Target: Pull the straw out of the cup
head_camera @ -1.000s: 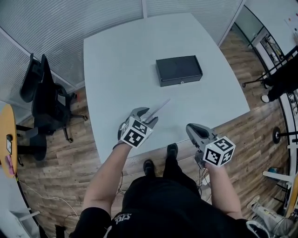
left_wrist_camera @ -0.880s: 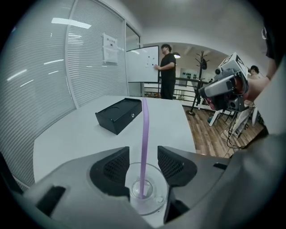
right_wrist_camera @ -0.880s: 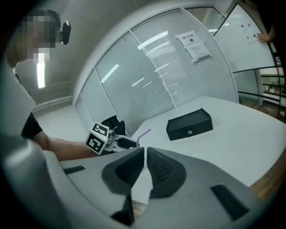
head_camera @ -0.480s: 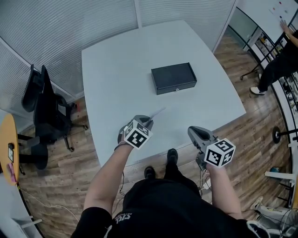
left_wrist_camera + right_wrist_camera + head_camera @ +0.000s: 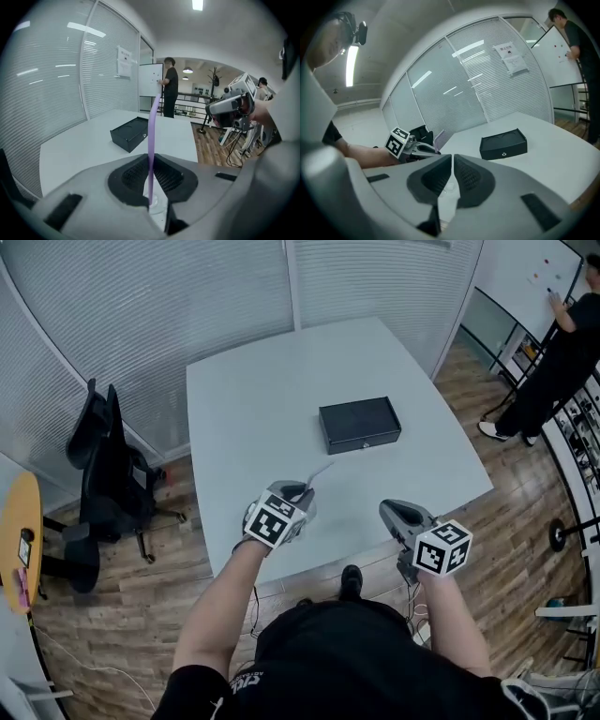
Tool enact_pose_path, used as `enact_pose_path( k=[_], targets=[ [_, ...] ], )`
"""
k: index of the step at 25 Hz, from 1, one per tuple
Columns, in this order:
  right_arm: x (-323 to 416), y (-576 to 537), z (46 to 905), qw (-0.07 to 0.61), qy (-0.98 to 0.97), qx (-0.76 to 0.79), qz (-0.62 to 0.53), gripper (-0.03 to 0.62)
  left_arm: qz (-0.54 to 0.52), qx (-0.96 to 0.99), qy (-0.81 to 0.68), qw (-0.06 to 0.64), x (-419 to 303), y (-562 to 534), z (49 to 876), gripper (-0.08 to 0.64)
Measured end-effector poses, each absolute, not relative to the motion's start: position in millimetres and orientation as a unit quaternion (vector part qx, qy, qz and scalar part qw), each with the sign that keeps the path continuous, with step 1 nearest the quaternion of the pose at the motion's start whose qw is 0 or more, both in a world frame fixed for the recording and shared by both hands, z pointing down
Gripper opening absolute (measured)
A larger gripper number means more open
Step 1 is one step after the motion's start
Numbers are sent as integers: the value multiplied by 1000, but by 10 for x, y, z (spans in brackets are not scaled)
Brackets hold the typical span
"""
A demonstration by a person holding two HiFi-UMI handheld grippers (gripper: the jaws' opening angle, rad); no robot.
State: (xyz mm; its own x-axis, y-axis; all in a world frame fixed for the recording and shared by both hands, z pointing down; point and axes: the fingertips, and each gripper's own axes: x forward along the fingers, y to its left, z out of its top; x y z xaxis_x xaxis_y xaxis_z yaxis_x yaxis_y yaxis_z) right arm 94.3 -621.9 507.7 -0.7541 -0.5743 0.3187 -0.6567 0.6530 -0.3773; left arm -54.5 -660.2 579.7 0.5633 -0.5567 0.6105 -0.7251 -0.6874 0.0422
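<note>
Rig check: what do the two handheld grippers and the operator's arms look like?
Both the left gripper and the right gripper have grey moulded bodies, each with a white cube bearing black square markers, and black ribbed pads. The left one's jaws are closing on the purple straw. The person wears a black short-sleeved top.

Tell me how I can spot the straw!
Look at the big white table with the black box on it. Near its front edge, the left gripper is closing its fingers on the straw. It is the only thin, pale purple stick, poking out toward the box.
</note>
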Motion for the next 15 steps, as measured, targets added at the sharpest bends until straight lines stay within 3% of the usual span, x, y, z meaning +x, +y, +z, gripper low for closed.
enact_pose_path(
  k=[9, 15],
  targets=[
    [553, -5767, 4706, 98, -925, 319, 182, 21, 190, 882, -413, 127, -1075, -6191, 4982, 43],
    [681, -5457, 4556, 95, -917, 351, 166, 20, 151, 885, -429, 105, -1356, -5782, 4514, 41]
  ],
)
